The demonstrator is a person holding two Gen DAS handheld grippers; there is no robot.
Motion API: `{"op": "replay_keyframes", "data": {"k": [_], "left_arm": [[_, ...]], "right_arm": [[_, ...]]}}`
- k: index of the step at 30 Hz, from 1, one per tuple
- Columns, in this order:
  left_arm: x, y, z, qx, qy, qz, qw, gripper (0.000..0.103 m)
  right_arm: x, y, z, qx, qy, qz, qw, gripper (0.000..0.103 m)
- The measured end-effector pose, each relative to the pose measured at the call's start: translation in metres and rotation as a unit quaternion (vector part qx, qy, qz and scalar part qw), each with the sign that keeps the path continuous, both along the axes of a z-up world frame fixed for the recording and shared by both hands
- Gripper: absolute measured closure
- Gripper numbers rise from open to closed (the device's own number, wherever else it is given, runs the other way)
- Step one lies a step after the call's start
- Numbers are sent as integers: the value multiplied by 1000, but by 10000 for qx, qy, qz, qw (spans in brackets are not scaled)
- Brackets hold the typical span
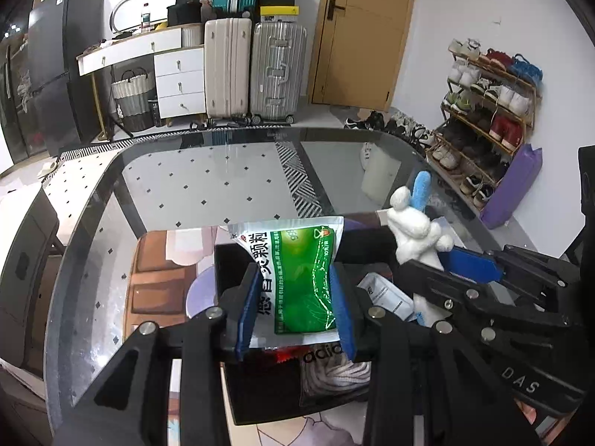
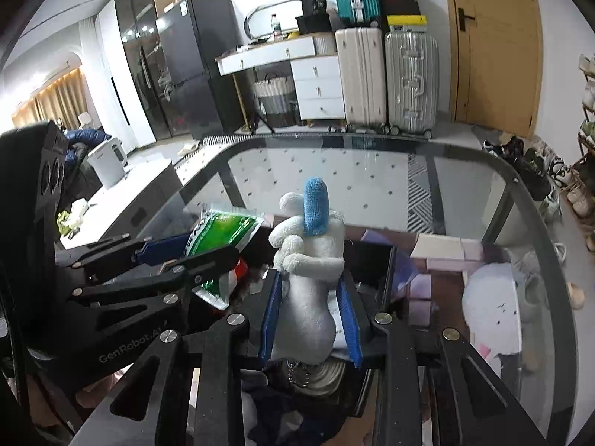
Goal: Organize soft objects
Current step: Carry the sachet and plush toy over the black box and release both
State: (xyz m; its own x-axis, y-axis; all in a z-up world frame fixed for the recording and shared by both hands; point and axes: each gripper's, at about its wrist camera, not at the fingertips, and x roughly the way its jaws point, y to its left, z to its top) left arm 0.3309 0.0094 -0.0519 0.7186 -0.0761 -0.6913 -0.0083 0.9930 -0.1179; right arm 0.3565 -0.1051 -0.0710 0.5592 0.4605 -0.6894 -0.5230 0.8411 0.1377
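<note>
Now I carry both items above the black bin [image 1: 223, 260]: left tool [image 1: 295, 306] clamps the green sachet [image 1: 303, 278], right tool [image 2: 310, 316] clamps the plush rabbit [image 2: 308, 278]. Next, lower and release inside.

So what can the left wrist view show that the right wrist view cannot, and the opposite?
Only the left wrist view: the full shoe rack by the wall, a purple bag leaning beside it, and the front of the green packet held in the left claw.

Only the right wrist view: a white kettle on a side counter and lit curtains.

Both: the glass table, the suitcases, the wooden door, and the white plush toy held in the right claw.
</note>
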Motion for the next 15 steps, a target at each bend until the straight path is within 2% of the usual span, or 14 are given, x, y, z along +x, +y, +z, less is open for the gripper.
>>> {"op": "replay_keyframes", "data": {"k": [9,12,15], "left_arm": [[-1,-5,-3,44,98,32,9999,66],[-1,-1,-3,-51,180,42,9998,58],[-5,-1,0,-103,230,64,9997,51]], "right_arm": [[0,1,-11,-100,246,34,9996,71],[-3,-1,-10,-68,307,67,9995,70],[-11,-5,-2,-108,238,87,9996,65]]}}
